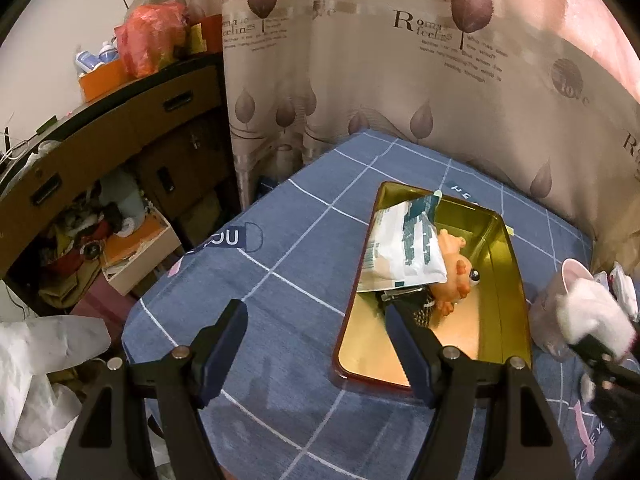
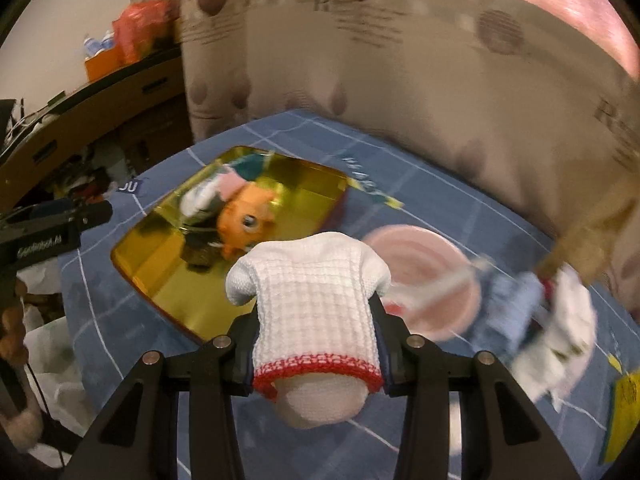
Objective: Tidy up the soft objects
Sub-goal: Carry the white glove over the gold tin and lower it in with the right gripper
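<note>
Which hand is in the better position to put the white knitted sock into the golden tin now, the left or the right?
Right. The right gripper already has its jaws shut on the white knitted sock, with the golden tin just ahead. The left gripper is open and holds nothing.

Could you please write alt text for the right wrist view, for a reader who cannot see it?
The right gripper holds a white knitted sock with a red cuff between its fingers, above a blue checked tablecloth. Beyond it sits a gold tin tray containing an orange toy, with a pink bowl to the right; the picture is motion-blurred.
</note>
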`<state>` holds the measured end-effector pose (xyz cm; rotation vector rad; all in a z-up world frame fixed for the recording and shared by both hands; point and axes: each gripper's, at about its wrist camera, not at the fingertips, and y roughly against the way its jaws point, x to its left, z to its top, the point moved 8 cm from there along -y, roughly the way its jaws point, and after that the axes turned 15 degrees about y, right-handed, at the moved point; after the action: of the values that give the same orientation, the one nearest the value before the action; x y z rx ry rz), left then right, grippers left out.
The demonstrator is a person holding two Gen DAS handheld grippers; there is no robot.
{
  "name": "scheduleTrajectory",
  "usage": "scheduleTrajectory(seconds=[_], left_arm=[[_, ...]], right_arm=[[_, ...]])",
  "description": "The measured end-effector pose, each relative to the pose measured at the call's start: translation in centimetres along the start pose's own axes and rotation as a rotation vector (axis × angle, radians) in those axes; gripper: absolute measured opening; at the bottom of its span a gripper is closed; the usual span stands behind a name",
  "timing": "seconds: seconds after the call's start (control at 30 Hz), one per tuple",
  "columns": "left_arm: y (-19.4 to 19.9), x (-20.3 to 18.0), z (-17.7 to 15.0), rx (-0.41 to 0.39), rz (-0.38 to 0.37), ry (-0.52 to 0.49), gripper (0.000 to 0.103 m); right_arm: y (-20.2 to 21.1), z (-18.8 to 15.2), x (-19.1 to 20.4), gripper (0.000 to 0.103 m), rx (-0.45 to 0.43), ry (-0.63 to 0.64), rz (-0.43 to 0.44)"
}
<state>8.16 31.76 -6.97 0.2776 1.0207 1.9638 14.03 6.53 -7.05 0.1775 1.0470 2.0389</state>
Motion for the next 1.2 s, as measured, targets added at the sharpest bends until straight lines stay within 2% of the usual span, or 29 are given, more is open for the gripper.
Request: scheduleTrajectory(seconds=[0.23, 0.43, 0.63, 0.83, 0.93, 1.03, 1.1, 1.2], left_arm=[[-0.1, 0.5, 0.3, -0.009, 0.014, 0.019, 0.073], [0.3, 1.3, 1.1, -0.041, 0.018, 0.07, 0.073], [0.4, 2.1, 1.4, -0.037, 0.002, 0.122, 0.073], [0.3, 2.2, 1.4, -0.039, 0.005, 0.132, 0.073], [0.3, 2.2, 1.4, -0.036, 0.004, 0.132, 0.073], [0.4, 2.1, 1.4, -0.037, -0.001, 0.131, 0.073], [0.4, 2.1, 1.3, -0.039, 0.003, 0.126, 0.073], [0.3, 1.9, 1.2, -0.034, 0.005, 0.119, 0.073]], right_arm=[[-3.8, 3.3, 2.8, 0.041, 0.02, 0.053, 0.035], [-5.5, 4.3, 4.6, 0.042, 0.03, 0.071, 0.057], [-6.9, 5.2, 5.9, 0.044, 0.048, 0.089, 0.076], [-8.0, 5.5, 6.5, 0.046, 0.063, 0.095, 0.077], [-8.4, 5.4, 6.7, 0.053, 0.07, 0.097, 0.08], [-8.7, 5.3, 6.8, 0.062, 0.08, 0.097, 0.089], [-8.7, 5.3, 6.9, 0.072, 0.081, 0.095, 0.091], [-8.6, 5.3, 6.9, 0.08, 0.075, 0.102, 0.076]])
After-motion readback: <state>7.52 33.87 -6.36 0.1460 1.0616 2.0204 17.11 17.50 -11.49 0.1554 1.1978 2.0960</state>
